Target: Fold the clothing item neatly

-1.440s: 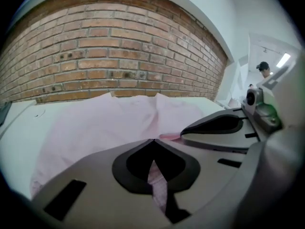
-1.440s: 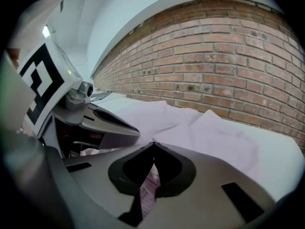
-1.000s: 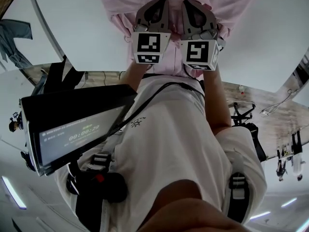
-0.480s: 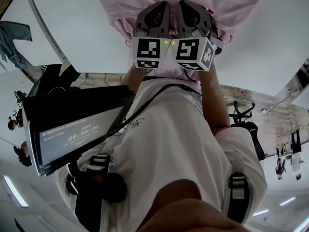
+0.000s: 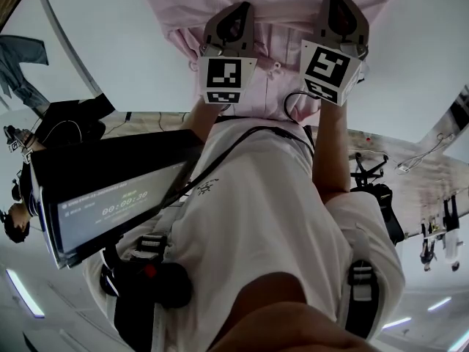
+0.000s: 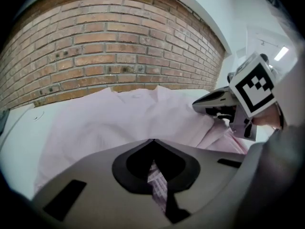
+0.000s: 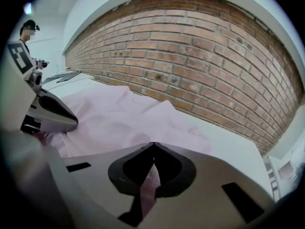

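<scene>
The pink garment point(image 5: 278, 2) lies spread and rumpled on the white table point(image 5: 124, 42). Its bunched lower part reaches the table's near edge, right in front of me. My left tongs point(image 6: 153, 144) are closed tight on a fold of that cloth over the table's near edge (a thin checked strip of pink shows in the hollow behind the tips). My right tongs point(image 7: 153, 147) are clamped on the garment the same way, also over the near edge. They stand apart from the left pair, and their marker cube point(image 5: 330, 68) is tilted. The cloth between the two grips lies pleated on the table. A brick wall point(image 6: 109, 46) stands past the table's far edge.
</scene>
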A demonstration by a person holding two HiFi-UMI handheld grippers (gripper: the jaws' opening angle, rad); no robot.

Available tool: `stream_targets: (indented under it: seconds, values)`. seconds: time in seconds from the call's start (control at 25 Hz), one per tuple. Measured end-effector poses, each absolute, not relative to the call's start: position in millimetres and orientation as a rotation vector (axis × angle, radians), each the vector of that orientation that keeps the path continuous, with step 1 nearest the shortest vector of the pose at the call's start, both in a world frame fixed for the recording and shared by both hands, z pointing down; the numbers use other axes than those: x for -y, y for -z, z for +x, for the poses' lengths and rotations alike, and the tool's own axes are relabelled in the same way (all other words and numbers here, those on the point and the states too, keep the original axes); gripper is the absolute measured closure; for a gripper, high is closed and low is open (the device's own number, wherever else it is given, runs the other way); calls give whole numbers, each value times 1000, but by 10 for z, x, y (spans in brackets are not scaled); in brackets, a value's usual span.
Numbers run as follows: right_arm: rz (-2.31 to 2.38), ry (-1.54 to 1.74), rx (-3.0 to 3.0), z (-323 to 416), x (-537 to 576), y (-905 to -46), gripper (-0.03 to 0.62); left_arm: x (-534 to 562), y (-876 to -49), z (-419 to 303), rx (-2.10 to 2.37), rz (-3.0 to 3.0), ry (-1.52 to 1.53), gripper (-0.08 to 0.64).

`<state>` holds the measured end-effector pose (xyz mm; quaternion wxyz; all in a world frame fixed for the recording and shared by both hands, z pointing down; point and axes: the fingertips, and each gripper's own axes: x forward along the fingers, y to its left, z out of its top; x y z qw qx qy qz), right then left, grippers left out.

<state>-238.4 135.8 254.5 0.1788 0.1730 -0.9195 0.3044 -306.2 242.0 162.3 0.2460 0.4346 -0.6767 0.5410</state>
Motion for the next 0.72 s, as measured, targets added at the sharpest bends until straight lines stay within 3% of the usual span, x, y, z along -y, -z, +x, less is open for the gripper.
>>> stream_targets:
  seconds: [0.16,0.36,0.72]
  values:
    - [539,-872,2596,-2196,-1253,-2638,589,-2379,-1474,-3085,1905,1197,-1493,557]
    - [300,-877,2793,-2405,-1551,-2144,589,-2328,-1312,-3304,1951,1196,-1562,557]
    - [137,-844,2671,-2437,-1829,-2576,589,-2401,-1498,-3513,1843,1105,-1579,557]
